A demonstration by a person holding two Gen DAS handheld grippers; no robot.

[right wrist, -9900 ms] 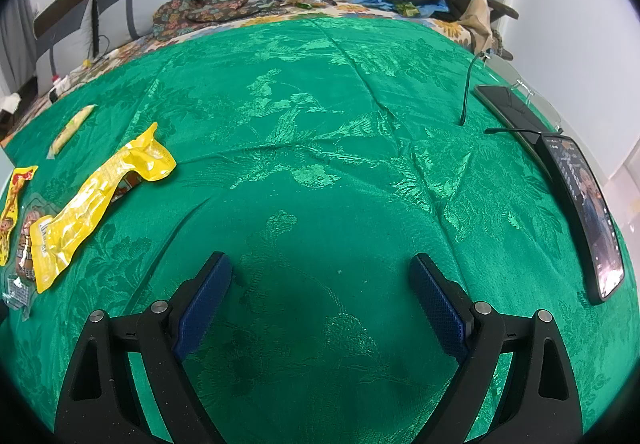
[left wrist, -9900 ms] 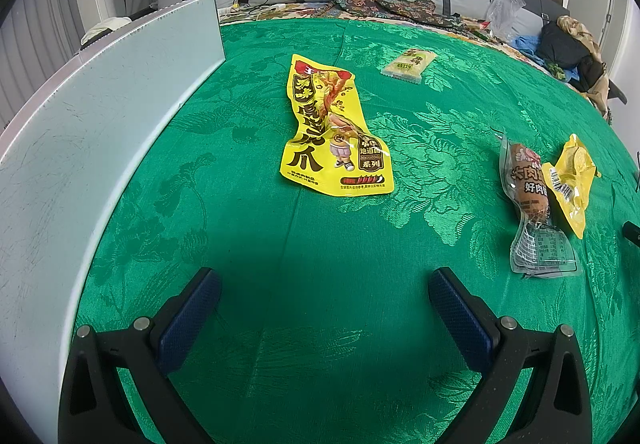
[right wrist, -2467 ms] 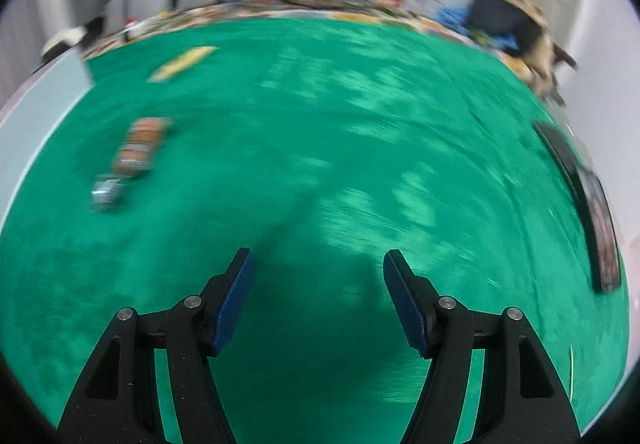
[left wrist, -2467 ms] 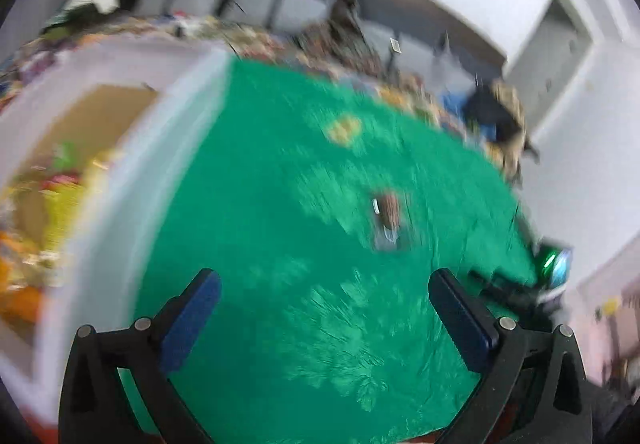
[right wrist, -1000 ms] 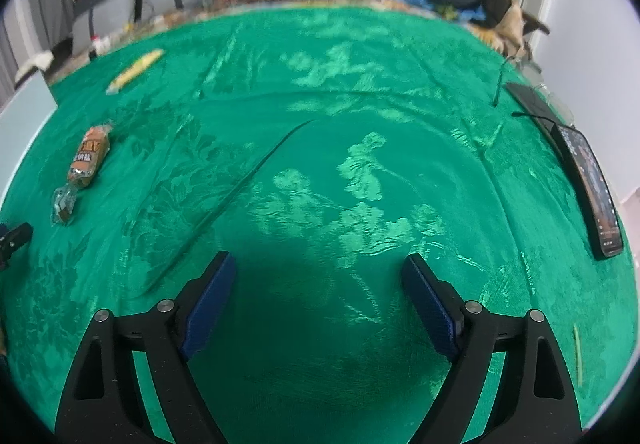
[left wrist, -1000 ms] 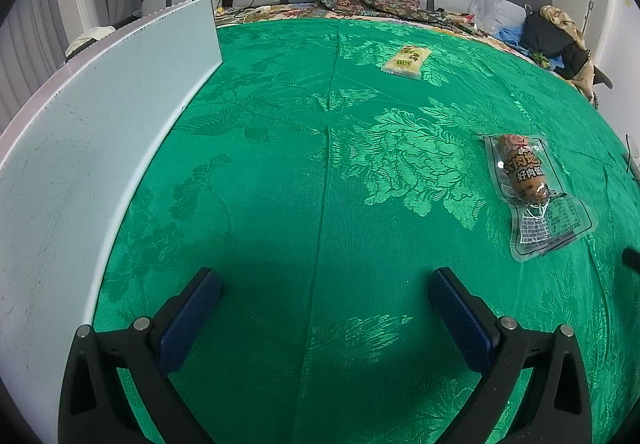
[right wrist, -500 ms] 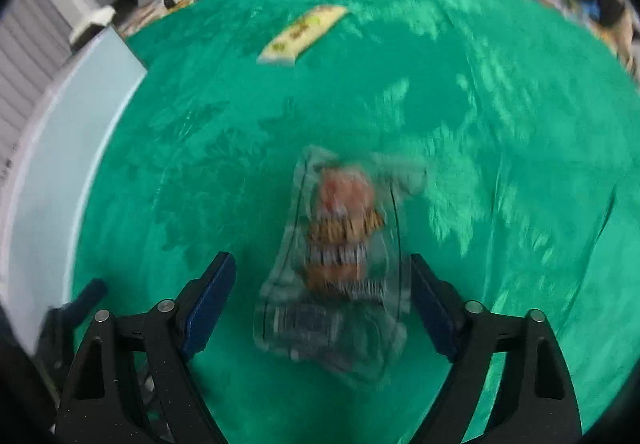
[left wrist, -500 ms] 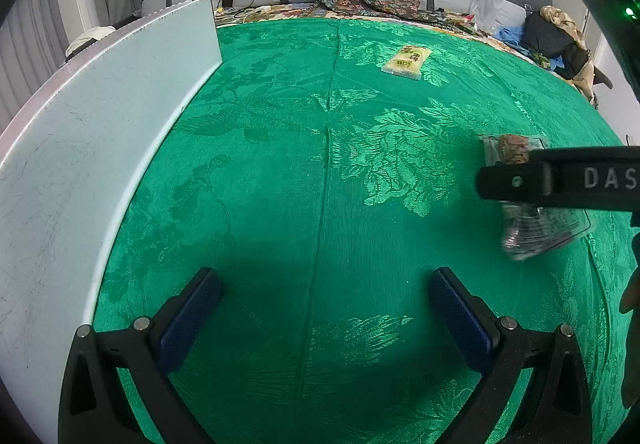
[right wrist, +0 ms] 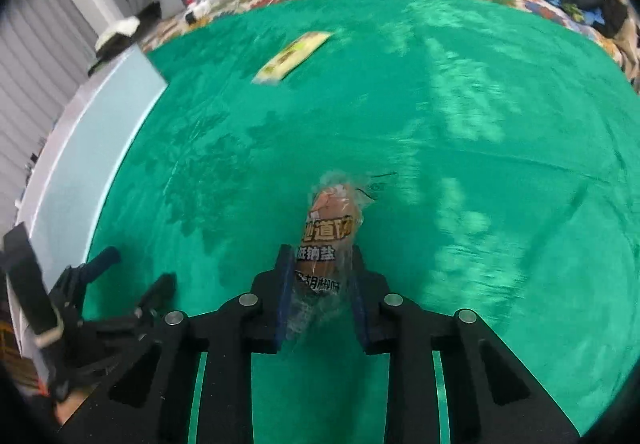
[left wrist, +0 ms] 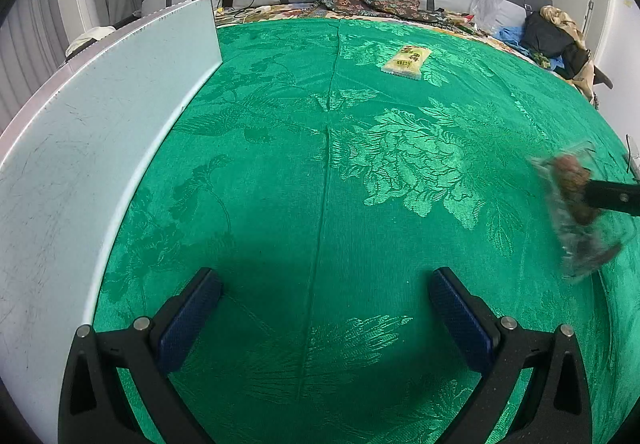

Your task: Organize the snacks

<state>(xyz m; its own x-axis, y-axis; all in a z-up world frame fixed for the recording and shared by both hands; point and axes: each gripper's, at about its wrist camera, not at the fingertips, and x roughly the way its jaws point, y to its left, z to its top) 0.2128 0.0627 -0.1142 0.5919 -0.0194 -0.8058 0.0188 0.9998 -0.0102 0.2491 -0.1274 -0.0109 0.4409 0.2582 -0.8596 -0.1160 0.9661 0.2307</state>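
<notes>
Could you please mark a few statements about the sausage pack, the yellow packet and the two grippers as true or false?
1. The right gripper has the sausage pack between its fingers. True; they are closing on it.
2. The left gripper holds the yellow packet. False; it is empty and open, and the packet lies far off on the green cloth.
3. Two yellow packets lie on the cloth. False; only one.
4. A white panel stands along the cloth's left edge. True.

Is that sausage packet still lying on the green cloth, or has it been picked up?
Picked up. The sausage packet sits between the closing pads of the right gripper, hanging blurred above the green cloth.
</notes>
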